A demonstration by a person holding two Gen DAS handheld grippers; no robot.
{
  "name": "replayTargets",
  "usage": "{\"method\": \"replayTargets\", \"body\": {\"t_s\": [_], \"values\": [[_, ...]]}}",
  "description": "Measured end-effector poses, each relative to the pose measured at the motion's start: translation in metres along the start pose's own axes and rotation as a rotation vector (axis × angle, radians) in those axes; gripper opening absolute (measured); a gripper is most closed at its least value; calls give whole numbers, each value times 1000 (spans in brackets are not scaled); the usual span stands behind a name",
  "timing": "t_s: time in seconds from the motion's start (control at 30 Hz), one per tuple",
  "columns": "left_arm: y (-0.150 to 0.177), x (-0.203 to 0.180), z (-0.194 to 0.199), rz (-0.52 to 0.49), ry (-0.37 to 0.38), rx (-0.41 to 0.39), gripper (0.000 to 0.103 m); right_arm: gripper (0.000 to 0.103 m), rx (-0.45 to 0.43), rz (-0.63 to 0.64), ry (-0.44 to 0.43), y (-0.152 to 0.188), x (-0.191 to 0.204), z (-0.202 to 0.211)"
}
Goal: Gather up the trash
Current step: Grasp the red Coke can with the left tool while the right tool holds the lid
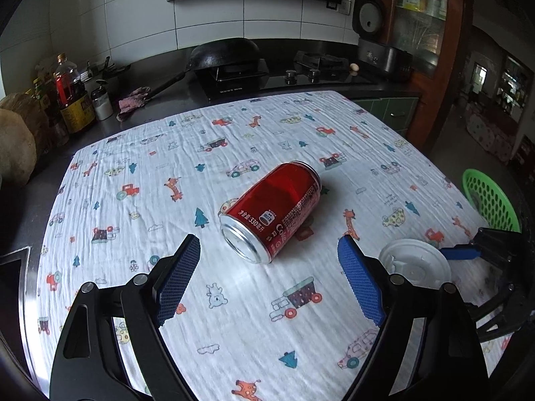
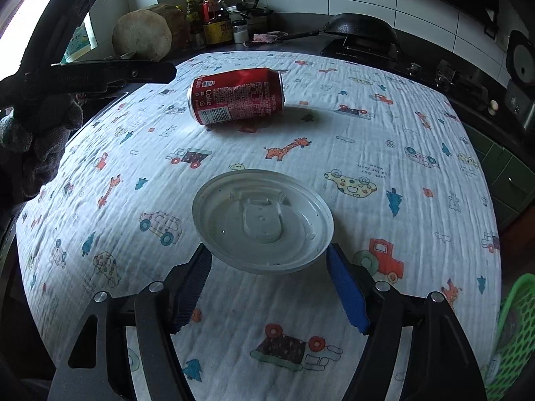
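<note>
A dented red cola can [image 1: 274,210] lies on its side on the patterned tablecloth [image 1: 234,317], its silver end toward me. My left gripper [image 1: 267,239] is open, a blue pad on either side of that near end and touching neither side. The can [image 2: 237,95] also shows far across the cloth in the right wrist view. A white plastic lid [image 2: 262,220] sits between the tips of my right gripper [image 2: 267,257], its rim pressed against both pads and a shadow beneath it. In the left wrist view the lid [image 1: 414,264] is at the right, with one blue finger [image 1: 459,253] against it.
A green perforated basket [image 1: 490,200] stands past the table's right edge, also low on the right as the basket [image 2: 515,334]. A gloved hand [image 2: 40,140] holds the left tool at the upper left. Behind the table runs a dark counter with a wok [image 1: 224,55], bottles [image 1: 72,97] and a rice cooker [image 1: 384,56].
</note>
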State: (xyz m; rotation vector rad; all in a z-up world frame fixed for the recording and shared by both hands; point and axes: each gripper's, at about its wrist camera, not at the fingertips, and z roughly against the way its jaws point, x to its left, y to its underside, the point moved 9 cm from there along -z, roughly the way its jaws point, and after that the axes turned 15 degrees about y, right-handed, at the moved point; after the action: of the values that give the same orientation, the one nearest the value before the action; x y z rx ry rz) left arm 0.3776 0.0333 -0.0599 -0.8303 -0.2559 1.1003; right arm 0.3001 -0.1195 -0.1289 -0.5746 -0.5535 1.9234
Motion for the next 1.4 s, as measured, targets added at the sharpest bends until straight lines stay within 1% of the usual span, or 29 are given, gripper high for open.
{"method": "replayTargets", "body": {"t_s": [0.2,0.37,0.53,0.63,0.87,1.0,1.07,1.1,1.17,1.2,1.23,1.3,1.37,1.4], "values": [[-4,-5,-8,-11,13,-2,83,68,9,-3,0,8,-3,-3],[-8,-11,-15,-59,10,14,85,68,12,-8,-2,12,-5,-2],[-11,-10,-21,-72,13,33,88,68,12,-13,-4,14,-6,-1],[-11,-11,-26,-97,20,45,90,68,12,-15,-4,17,-7,-1],[-9,-9,-42,-139,30,83,91,68,13,-19,-6,18,-10,0],[-14,-7,-49,-160,28,94,92,68,16,-23,-9,18,-10,1],[-17,-7,-54,-177,38,110,92,68,15,-21,-10,19,-10,1],[-17,-7,-59,-188,54,127,92,68,13,-18,-14,19,-9,1],[-16,-6,-70,-204,57,160,92,68,11,-14,-15,19,-9,1],[-14,-6,-76,-210,64,178,92,72,12,-16,-25,19,-9,1],[-12,-6,-80,-214,69,190,92,80,12,-20,-28,18,-10,1],[-12,-4,-86,-227,60,190,92,86,5,-18,-20,16,-12,1],[-14,-3,-90,-211,79,189,92,89,8,-17,-22,13,-12,0],[-15,-2,-91,-211,71,190,92,91,11,-13,-21,12,-12,-1]]}}
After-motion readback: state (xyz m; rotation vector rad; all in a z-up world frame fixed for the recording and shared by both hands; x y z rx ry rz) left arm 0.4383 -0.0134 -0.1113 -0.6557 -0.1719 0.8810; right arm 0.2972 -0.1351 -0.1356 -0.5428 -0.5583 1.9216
